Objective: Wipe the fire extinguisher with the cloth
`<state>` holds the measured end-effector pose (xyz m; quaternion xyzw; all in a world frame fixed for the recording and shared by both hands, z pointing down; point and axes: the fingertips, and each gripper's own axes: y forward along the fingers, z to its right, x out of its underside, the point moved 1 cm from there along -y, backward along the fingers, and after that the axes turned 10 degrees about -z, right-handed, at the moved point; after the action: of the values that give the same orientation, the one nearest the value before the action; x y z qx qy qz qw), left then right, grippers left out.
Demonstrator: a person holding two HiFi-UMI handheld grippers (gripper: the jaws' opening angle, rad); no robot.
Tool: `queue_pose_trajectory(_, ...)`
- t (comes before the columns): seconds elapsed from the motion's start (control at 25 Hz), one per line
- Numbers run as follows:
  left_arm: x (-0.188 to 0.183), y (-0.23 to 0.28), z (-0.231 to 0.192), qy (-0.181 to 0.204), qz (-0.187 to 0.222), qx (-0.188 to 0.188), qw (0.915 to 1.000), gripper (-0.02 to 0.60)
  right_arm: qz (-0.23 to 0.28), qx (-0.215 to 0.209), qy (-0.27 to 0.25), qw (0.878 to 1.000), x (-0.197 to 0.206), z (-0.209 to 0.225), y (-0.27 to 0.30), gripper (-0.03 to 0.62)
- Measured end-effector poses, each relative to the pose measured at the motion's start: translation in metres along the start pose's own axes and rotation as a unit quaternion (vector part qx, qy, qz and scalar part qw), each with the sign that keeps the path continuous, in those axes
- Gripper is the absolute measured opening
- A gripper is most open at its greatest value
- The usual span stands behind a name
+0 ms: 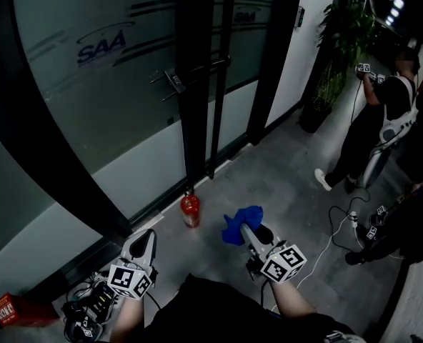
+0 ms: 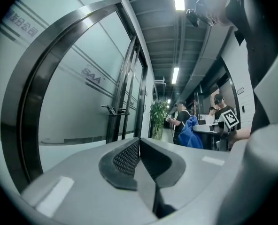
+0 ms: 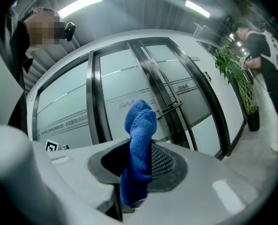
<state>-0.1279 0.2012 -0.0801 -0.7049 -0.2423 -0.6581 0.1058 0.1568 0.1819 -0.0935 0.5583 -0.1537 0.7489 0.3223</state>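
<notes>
Blue cloth (image 1: 234, 227) was clamped in the right gripper's (image 1: 246, 230) jaws, held up above the floor (image 1: 290, 184). Left gripper (image 1: 143, 236) had its jaws pressed together on nothing. Red fire extinguisher (image 1: 190, 210) stood upright on the floor by the glass door (image 1: 76, 106), between and just far of both grippers.

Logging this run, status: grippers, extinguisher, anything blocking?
Left gripper shut, empty. Right gripper shut on blue cloth. Fire extinguisher upright on floor by glass door, cloth not on it. Nothing between.

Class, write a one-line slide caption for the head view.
Right claw shut on blue cloth, left claw shut empty, red fire extinguisher upright on floor by glass door.
</notes>
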Motion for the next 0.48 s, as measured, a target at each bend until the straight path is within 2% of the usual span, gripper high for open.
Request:
queue_pose_trajectory(0.28,0.0010,0.0039,0.0040,-0.006,-0.005,0.014,0.9999,0.012,-0.010,0.017,-0.018,1.000,0.0024,-0.0001,-0.0005,0.106)
queue_pose_trajectory(0.48,0.0049,0.0001,0.0024,-0.013,-0.009,0.009,0.9998,0.012,-0.016,0.024,-0.015,0.999,0.0085,0.0028,-0.0044,0.106)
